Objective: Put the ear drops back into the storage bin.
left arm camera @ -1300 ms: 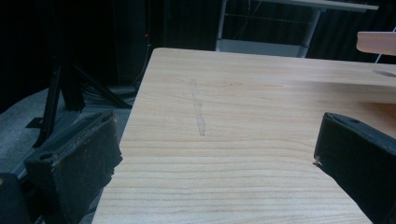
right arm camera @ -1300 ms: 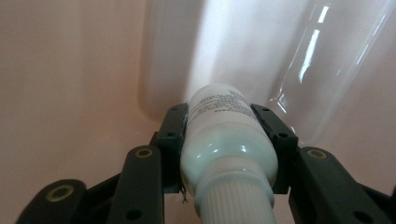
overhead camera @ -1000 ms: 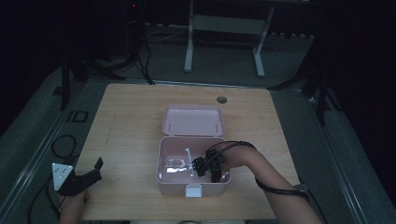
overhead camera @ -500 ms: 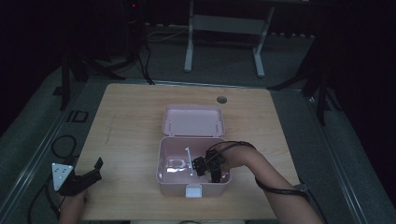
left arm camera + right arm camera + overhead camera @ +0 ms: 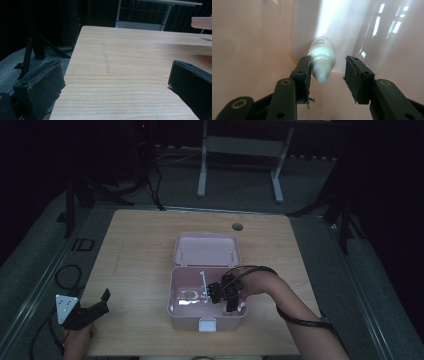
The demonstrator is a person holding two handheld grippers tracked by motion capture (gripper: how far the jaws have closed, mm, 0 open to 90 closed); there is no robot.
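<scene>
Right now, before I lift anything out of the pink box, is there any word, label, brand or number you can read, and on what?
Nothing can be read.
Small white bottle between the right gripper's jaws: faint grey print near its far end, too blurred to read.
Pink box: no lettering to be seen; the white latch on its front wall looks blank.
Table: wood grain and a smear.

You have a small white squeeze bottle (image 5: 322,58) lying inside the pink box (image 5: 172,312), its tapered nozzle pointing back toward your right gripper's camera. It rests against the box's glossy pink wall, near a corner. The box sits open on the wooden table, its lid (image 5: 207,249) swung back flat behind it, a white latch (image 5: 207,324) on its near wall.
</scene>
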